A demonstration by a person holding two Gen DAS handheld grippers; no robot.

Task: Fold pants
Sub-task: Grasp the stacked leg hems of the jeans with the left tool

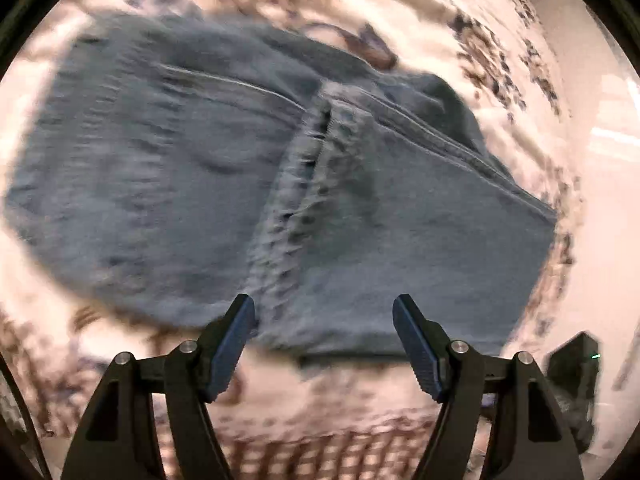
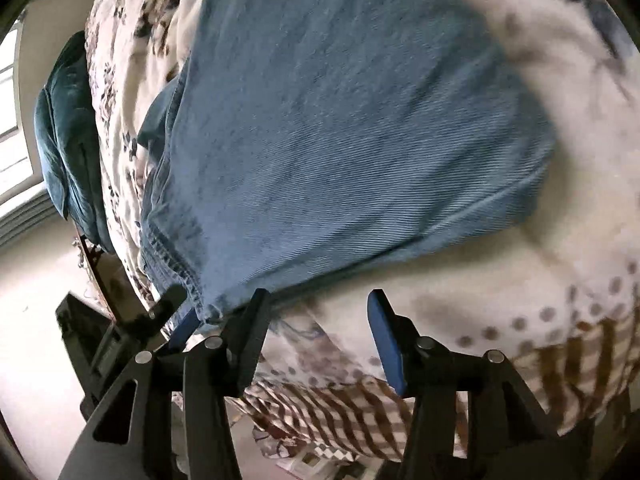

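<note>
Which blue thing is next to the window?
The teal cushion, right beside the window. It is darker and greener than the jeans, which lie spread on the flowery bedspread.

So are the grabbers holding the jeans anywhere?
No. Both the left hand-held gripper and right hand-held gripper are open; the jeans lie loose.

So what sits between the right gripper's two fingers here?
Only the patterned bedspread, seen in the right wrist view. The right gripper is open, and the jeans end at its left finger, outside the gap.
</note>
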